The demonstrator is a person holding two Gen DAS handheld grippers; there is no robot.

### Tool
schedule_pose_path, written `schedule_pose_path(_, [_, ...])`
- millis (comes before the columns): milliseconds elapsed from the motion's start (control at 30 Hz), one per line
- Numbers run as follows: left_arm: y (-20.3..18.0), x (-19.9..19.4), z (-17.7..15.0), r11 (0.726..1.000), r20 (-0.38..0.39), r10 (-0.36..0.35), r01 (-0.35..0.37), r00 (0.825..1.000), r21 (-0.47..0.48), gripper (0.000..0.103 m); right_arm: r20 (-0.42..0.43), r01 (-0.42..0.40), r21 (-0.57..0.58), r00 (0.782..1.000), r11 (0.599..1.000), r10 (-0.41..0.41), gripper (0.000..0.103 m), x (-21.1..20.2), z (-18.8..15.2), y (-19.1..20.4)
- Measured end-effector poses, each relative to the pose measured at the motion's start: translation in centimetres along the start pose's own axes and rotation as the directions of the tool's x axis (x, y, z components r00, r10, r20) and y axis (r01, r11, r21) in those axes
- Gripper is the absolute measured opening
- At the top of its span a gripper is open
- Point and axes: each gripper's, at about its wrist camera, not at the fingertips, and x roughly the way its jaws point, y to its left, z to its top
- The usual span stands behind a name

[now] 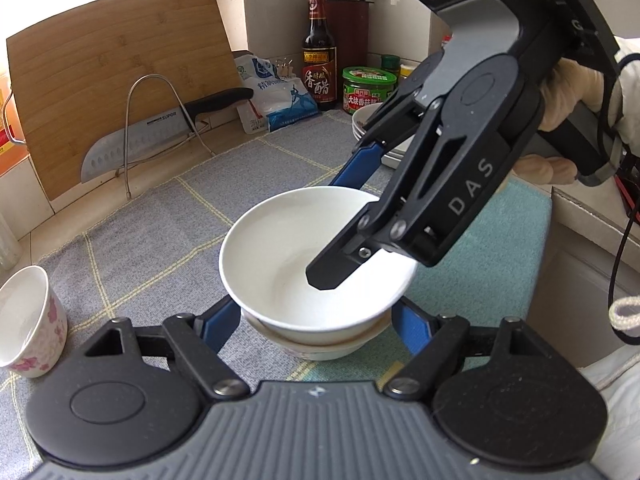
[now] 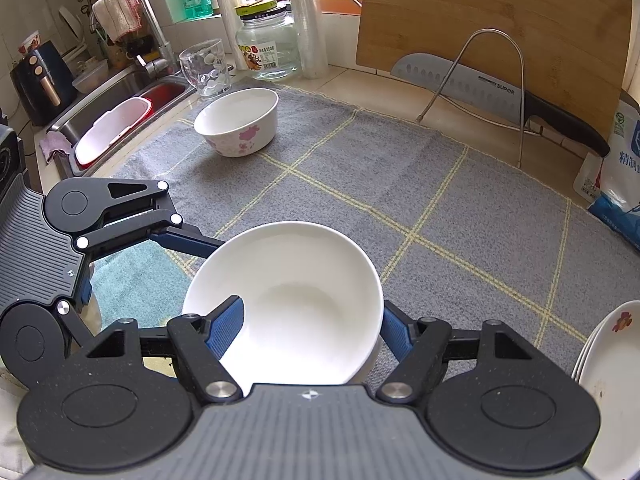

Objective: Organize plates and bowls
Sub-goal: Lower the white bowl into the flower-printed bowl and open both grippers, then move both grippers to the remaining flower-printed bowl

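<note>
**A:** ok so nearest thing: the white bowl (image 1: 316, 256) is sitting nested in a lower bowl (image 1: 320, 346) on the mat (image 1: 160, 240). The left gripper (image 1: 316, 322) has its fingers apart, one on each side of the stack down at the lower bowl. Can't tell if the pads are actually touching it.

**B:** and the right gripper (image 1: 356, 216)? From the left wrist view it looks like it's pinching the rim.

**A:** yep, one finger inside the white bowl, the blue one outside the far wall, so clamped on the rim I'd say. In the right wrist view the top bowl looks a bit tilted, not seated flat.

**B:** that's my worry. A rim pinch on glazed ceramic is slippery. If it lets go while the bowl's crooked, it could rock or clack down and chip.

**A:** or lifting drags the bottom bowl along if the left isn't holding it.

**B:** further back?

**A:** flowered bowl (image 2: 237, 122) well apart near the sink (image 2: 120, 92), plates (image 2: 612, 368) stacked off to the right, knife (image 2: 496, 94) and cutting board (image 2: 500, 12) against the wall. The bench edge is close on the teal side, so a skid that way is bad.
</note>
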Motion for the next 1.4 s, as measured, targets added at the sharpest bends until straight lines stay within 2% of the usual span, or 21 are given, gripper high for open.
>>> schedule_pose_path(167, [0.3,0.2,-0.1,1.0,-0.003,-0.003,0.003,1.0,-0.013,0.088,0.001,0.005,0.006,1.0,1.0,-0.005,0.08,0.0,-0.1,-0.3])
schedule_pose_path(233, [0.3,0.0,-0.1,1.0,0.003,0.011,-0.011,1.0,-0.002,0.09,0.015,0.002,0.006,1.0,1.0,-0.002,0.084,-0.3,-0.2,-0.2])
schedule_pose_path(300, [0.3,-0.2,-0.1,1.0,0.005,0.011,-0.011,1.0,-0.001,0.091,0.03,0.008,0.007,1.0,1.0,-0.008,0.093,-0.7,-0.2,-0.1])
schedule_pose_path(500, [0.7,-1.0,-0.2,1.0,0.009,0.013,-0.013,1.0,-0.023,0.091,0.059,0.057,0.021,0.997,0.998,-0.058,0.103,-1.6,-1.2,0.2])
schedule_pose_path(800, [2.4,-2.1,-1.1,0.996,0.007,0.037,-0.036,0.999,-0.083,0.092,0.1,0.15,0.056,0.983,0.987,-0.155,0.103,-2.8,-3.0,1.1])
schedule_pose_path(1033, [3.9,-2.9,-2.3,0.986,0.004,0.083,-0.081,0.997,-0.149,0.092,0.136,0.193,0.091,0.969,0.977,-0.205,0.103,-3.0,-3.4,2.0])
schedule_pose_path(1233, [6.1,-3.9,-3.9,0.961,-0.001,0.159,-0.155,0.987,-0.228,0.092,0.163,0.201,0.074,0.964,0.977,-0.21,0.103,-2.4,-1.9,3.5])
schedule_pose_path(1400, [8.8,-4.4,-5.4,0.929,-0.013,0.242,-0.236,0.97,-0.284,0.092,0.173,0.171,0.05,0.969,0.984,-0.177,0.103,-1.0,0.1,4.7])
